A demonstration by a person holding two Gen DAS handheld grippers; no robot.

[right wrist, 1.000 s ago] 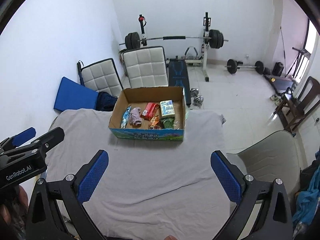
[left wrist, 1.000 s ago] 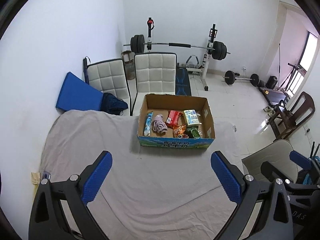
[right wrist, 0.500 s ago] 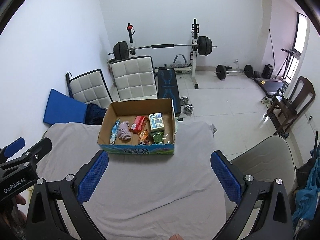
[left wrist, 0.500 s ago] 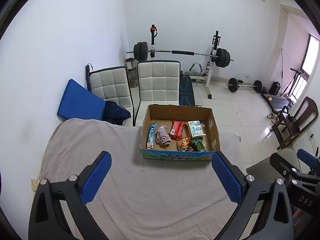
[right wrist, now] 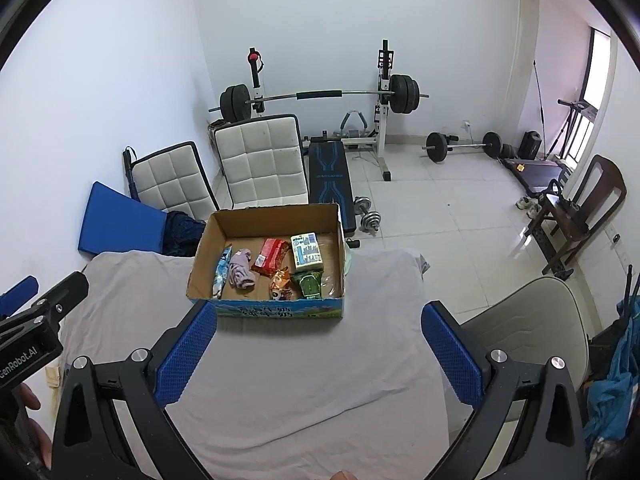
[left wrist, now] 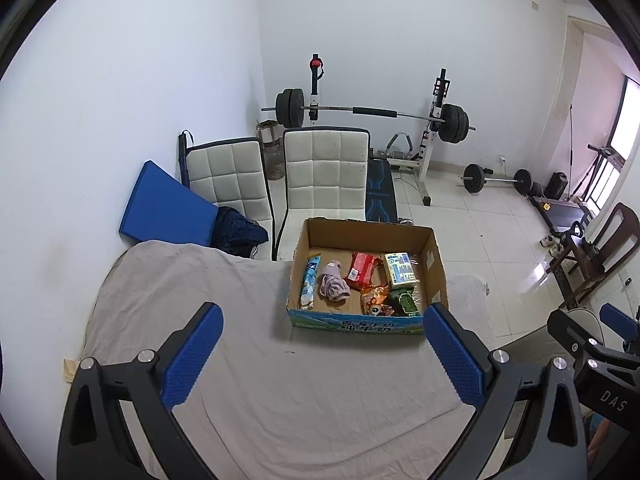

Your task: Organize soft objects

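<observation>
An open cardboard box (left wrist: 436, 264) (right wrist: 208, 240) stands at the far edge of a table under a grey cloth (left wrist: 280, 380) (right wrist: 300, 360). It holds a pink cloth (left wrist: 333, 286) (right wrist: 241, 271), a blue packet (left wrist: 310, 282), a red packet (left wrist: 362, 266) (right wrist: 272, 256), a green-white pack (left wrist: 399, 270) (right wrist: 306, 258) and dark green and orange packets (left wrist: 404, 303). My left gripper (left wrist: 320, 354) is open and empty, well short of the box. My right gripper (right wrist: 318, 350) is open and empty, just short of the box front.
Two white padded chairs (left wrist: 324, 176) and a blue mat (left wrist: 168, 208) stand behind the table. A barbell rack (left wrist: 372, 112), bench, and dumbbells fill the floor beyond. A beige chair (right wrist: 520, 320) is at the table's right edge; a wooden chair (right wrist: 584, 204) stands farther right.
Both cameras have risen and tilted up, so the box sits lower in view. Both grippers stay open and empty.
</observation>
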